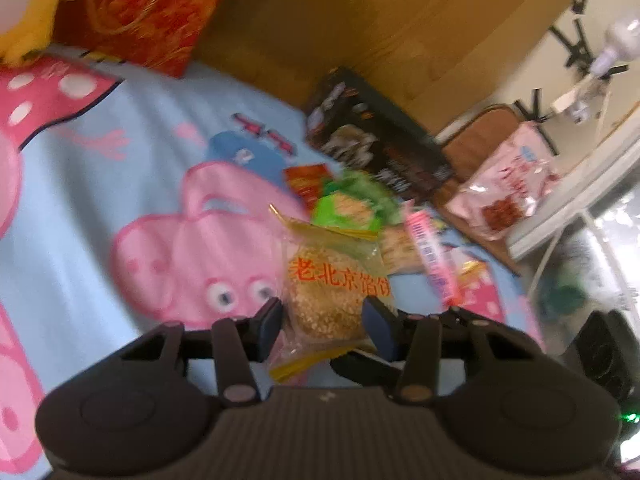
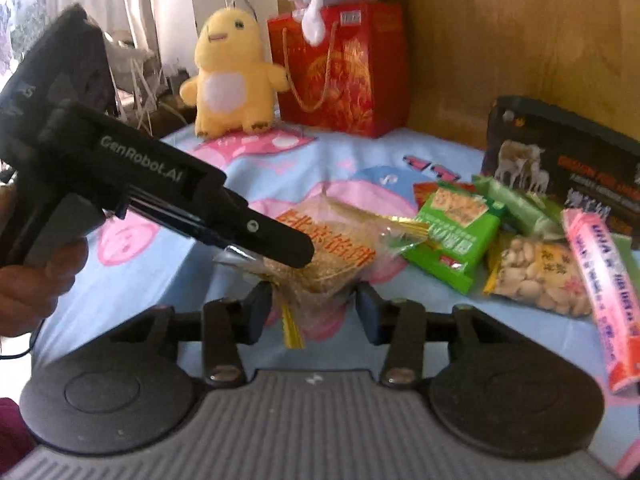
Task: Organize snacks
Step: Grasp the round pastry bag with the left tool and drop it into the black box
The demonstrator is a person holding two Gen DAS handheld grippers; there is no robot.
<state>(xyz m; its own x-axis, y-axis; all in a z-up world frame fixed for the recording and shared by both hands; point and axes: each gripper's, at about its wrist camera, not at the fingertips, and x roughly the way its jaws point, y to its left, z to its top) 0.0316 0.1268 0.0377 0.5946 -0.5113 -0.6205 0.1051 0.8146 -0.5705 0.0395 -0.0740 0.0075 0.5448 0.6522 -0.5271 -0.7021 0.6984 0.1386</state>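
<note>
A clear packet with a sesame cake and red Chinese lettering (image 1: 324, 292) sits between the fingers of my left gripper (image 1: 323, 312), which is shut on it above the blue cartoon blanket (image 1: 100, 184). In the right wrist view the same packet (image 2: 328, 256) is also between the fingers of my right gripper (image 2: 314, 300), which touch its sides. The left gripper's black body (image 2: 168, 196) reaches in from the left onto the packet. Behind lie a green snack pack (image 2: 456, 232), a peanut bag (image 2: 536, 276) and a pink tube pack (image 2: 604, 280).
A dark box (image 2: 568, 164) leans on the wooden headboard (image 2: 520, 40). A red gift bag (image 2: 340, 72) and a yellow plush toy (image 2: 228, 76) stand at the back. A pink-white bag (image 1: 504, 188) lies on a brown cushion at the bed's right edge.
</note>
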